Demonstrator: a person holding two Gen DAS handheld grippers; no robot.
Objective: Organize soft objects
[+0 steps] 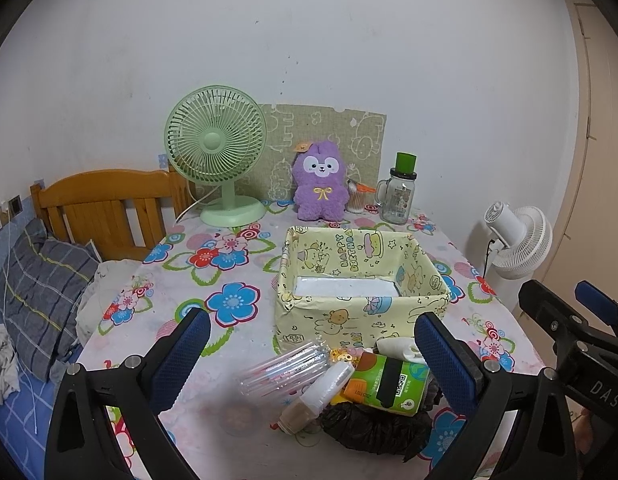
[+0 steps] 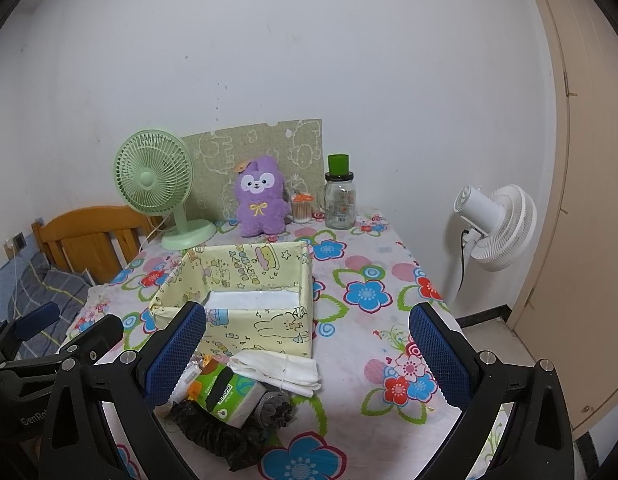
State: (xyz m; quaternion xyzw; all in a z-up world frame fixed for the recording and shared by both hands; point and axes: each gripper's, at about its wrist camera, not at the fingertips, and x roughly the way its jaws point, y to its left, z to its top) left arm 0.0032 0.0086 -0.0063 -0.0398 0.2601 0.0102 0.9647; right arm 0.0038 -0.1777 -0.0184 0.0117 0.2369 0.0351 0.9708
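A yellow cartoon-print box (image 1: 361, 304) (image 2: 245, 320) stands open mid-table with a white bottom. In front of it lies a pile: a green tissue pack (image 1: 385, 384) (image 2: 225, 394), a folded white cloth (image 2: 281, 370) (image 1: 397, 347), a black crumpled bag (image 1: 373, 428) (image 2: 217, 436), a grey sock (image 2: 275, 402), a clear ribbed cup (image 1: 285, 368) and a stack of cups (image 1: 317, 396). A purple plush (image 1: 319, 186) (image 2: 261, 200) sits at the back. My left gripper (image 1: 313, 360) is open above the pile. My right gripper (image 2: 309, 348) is open above the pile.
A green desk fan (image 1: 217, 152) (image 2: 157, 184), a glass jar with green lid (image 1: 399, 192) (image 2: 340, 196) and a cotton-swab tub (image 2: 302, 208) stand at the back. A white floor fan (image 2: 497, 232) is right of the table, a bed (image 1: 49, 280) left.
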